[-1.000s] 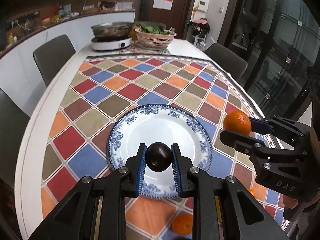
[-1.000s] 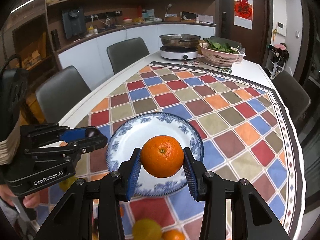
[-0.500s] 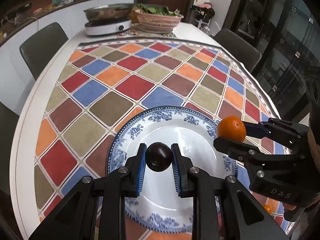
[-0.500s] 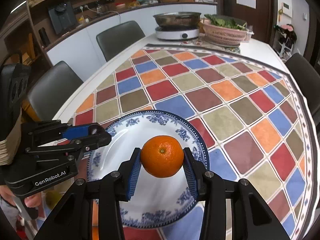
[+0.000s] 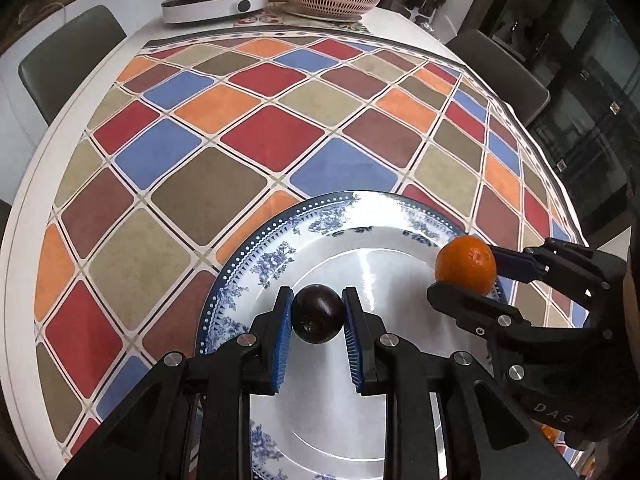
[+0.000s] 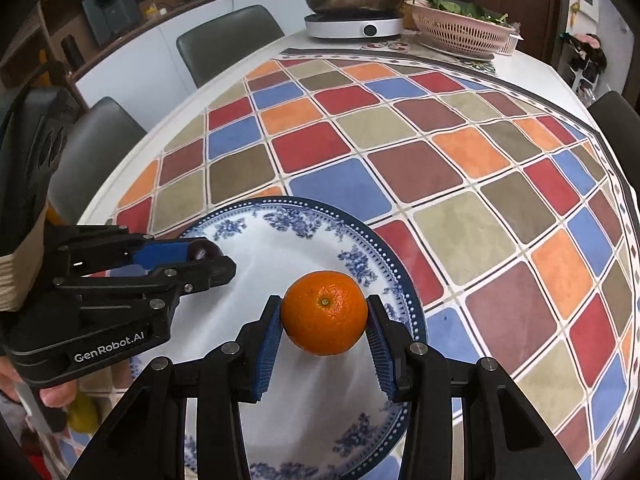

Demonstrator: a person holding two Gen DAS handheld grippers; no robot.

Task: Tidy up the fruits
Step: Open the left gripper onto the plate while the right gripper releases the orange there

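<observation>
Holding fruit: both grippers, each above the blue-and-white plate [image 5: 256,252]
Left gripper [image 5: 318,314]: pinching a dark plum [image 5: 319,314] between its blue pads, over the plate's centre in the left wrist view
Right gripper [image 6: 324,318]: pinching an orange [image 6: 324,312], over the plate's 3 o'clock side in its own view
Left wrist view: orange at 3 o'clock from the plum, apart from it
Plate: on the checked tablecloth [image 5: 276,136] covering the surface
Far end, 12 o'clock: induction cooker [image 6: 354,28] with pan, pink basket [image 6: 460,34] of greens beside it
</observation>
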